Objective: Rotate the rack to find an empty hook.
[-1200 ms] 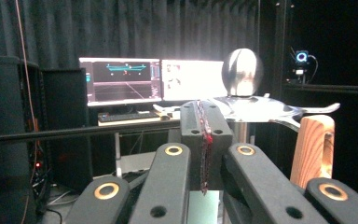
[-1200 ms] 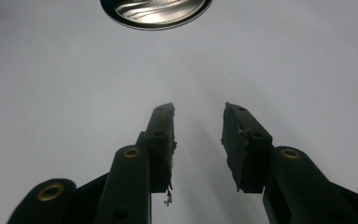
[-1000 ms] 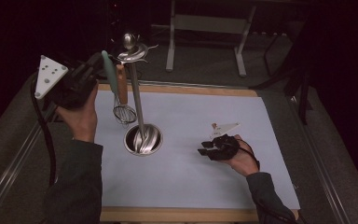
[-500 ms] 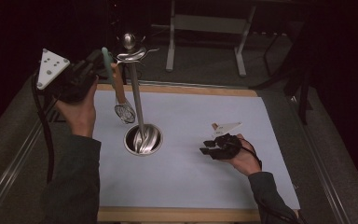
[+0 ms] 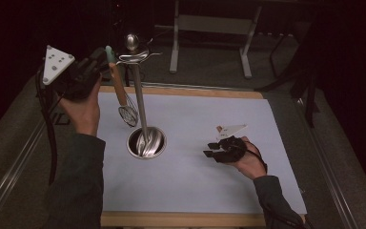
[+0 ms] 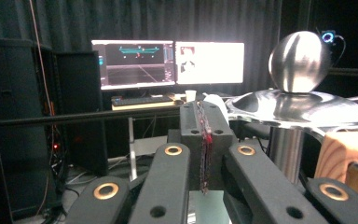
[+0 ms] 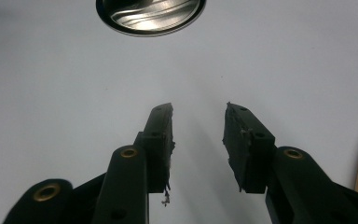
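A steel utensil stand (image 5: 140, 105) rises from a round base (image 5: 147, 143) on the white mat; its ball top (image 6: 300, 60) and hook disc (image 6: 307, 109) sit close to my left gripper. My left gripper (image 5: 104, 64) is raised beside the stand's top, shut on a whisk near its green end (image 5: 108, 51). The wooden handle (image 5: 118, 86) and wire head (image 5: 128, 115) hang down left of the pole. In the left gripper view the jaws (image 6: 204, 112) are pressed together, the wooden handle (image 6: 349, 158) to their right. My right gripper (image 5: 210, 150) rests low on the mat; its jaws (image 7: 198, 109) have just been opening, nothing between them, the base (image 7: 151, 14) ahead.
The white mat (image 5: 195, 191) covers a wood-edged table (image 5: 181, 219). A metal frame (image 5: 209, 28) stands on the floor behind the table. Two lit monitors (image 6: 168, 63) show far off in the left gripper view. Grey ledges (image 5: 9, 162) run along both table sides.
The left hand has shifted slightly up and toward the stand's top, and the whisk has turned so its wooden handle faces the camera. The right hand has kept its place.
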`<state>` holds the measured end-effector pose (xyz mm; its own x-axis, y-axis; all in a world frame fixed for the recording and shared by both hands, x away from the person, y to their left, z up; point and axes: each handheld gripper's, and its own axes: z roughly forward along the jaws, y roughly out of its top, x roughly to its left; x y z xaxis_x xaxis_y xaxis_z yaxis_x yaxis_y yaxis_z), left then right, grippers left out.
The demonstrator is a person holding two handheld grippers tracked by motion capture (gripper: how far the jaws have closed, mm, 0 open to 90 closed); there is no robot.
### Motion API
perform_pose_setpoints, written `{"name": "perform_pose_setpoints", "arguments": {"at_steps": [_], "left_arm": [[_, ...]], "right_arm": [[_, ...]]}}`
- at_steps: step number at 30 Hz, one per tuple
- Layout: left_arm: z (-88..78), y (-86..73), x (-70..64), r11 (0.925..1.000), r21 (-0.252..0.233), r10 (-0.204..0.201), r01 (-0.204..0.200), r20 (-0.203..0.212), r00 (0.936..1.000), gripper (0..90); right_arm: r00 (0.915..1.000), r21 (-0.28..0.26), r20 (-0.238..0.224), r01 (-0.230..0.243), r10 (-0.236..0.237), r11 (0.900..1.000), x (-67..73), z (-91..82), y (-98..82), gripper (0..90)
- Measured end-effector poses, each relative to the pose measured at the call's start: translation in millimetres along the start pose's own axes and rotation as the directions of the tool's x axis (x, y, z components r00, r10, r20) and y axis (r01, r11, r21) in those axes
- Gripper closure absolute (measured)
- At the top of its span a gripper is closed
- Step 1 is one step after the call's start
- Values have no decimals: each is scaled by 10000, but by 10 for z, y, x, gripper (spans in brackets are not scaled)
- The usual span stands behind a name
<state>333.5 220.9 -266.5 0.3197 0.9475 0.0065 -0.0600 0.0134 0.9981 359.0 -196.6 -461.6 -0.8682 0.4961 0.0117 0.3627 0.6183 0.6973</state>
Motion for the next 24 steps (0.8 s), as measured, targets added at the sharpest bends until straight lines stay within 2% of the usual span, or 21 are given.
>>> {"name": "perform_pose_setpoints", "arguments": {"at_steps": [7,13,24], "left_arm": [[32,10,1,10000,89,-21,22,-58,10000,896],[22,2,19,9994,313,166,-164,-47,9999,885],[-77,-3,92,9988,346,360,-359,-11,9994,868]], "right_arm": [[10000,19,-10,-51,51,10000,-18,-1,-31,617],[9999,32,24,-120,120,9999,-31,-14,-58,617],[9997,35,70,-221,221,9997,-62,-24,-101,615]]}}
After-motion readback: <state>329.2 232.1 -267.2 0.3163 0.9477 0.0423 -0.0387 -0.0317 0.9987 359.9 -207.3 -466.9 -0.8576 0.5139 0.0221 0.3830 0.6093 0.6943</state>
